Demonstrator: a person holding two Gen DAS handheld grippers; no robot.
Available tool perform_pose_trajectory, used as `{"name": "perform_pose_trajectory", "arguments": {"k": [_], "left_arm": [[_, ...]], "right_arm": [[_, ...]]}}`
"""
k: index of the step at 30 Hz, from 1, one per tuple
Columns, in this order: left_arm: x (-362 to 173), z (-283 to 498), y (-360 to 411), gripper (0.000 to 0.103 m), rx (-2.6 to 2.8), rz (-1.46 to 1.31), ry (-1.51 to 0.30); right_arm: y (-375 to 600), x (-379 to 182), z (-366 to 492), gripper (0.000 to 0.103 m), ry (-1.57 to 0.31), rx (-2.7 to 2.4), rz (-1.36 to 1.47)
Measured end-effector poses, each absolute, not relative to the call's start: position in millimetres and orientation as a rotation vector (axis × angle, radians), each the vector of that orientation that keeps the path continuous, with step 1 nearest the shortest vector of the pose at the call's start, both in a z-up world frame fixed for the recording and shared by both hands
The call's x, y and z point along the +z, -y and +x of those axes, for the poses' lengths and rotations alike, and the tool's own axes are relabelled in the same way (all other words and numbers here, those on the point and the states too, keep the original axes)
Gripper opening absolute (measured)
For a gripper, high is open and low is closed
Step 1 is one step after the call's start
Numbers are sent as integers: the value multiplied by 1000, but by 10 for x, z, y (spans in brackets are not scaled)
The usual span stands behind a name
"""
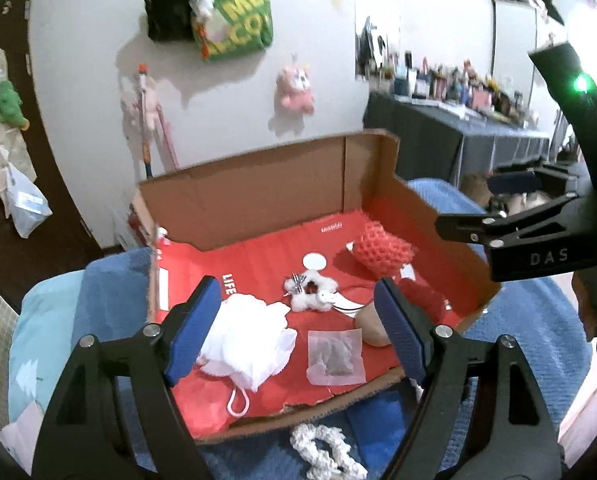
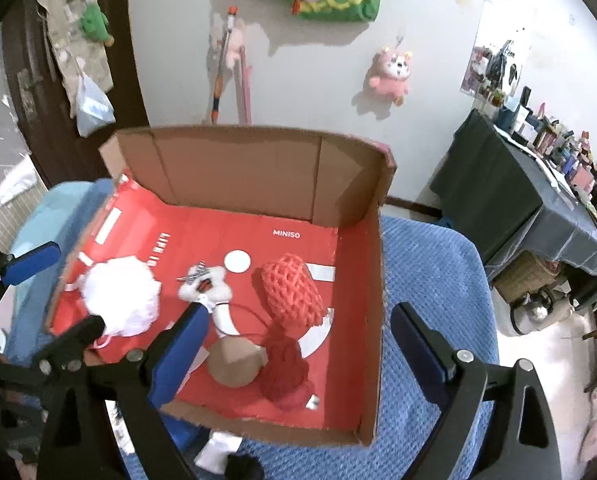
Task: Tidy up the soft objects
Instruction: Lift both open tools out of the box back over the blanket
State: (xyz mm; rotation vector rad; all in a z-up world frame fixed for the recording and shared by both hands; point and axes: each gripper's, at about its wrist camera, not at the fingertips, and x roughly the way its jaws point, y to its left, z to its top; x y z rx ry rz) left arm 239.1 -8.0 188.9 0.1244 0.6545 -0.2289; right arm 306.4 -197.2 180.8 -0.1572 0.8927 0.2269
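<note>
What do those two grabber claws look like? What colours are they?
Both look alike. The left gripper has a black plastic frame with triangle-shaped cut-outs, silver round bolts and two flat fingers covered in bumpy dark blue pads. The right gripper is built the same way. Seen from the left camera, its body carries pale letters "DAS" and a small glowing green light.

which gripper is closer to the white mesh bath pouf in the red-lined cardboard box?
Left. The left gripper hangs open just above the white mesh bath pouf; the right gripper is open over the box's other side.
</note>
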Motion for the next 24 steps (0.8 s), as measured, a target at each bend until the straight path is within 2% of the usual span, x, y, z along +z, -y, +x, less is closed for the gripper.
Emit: {"name": "perform_pose_trajectory", "arguments": {"k": [3,8,12,17,24], "left_arm": [[1983,2132,16,88,-213,107,-599],[2086,1633,-79,89,-198,68,-501],[2100,1295,-126,97,-180,41,-433],[2002,911,-144,97,-125,49,-357],[1687,641,-170,99,-119,26,-356]], "right_arm": [[2049,1909,2824,101,-829,240,-135],[2194,2032,2387,103,-729,257,-88],[2266,2092,1964,103,-624,245,-93],[2321,2074,1459,103,-537,268,-47],[2336,1812,1028,103,-457,253,-12]]}}
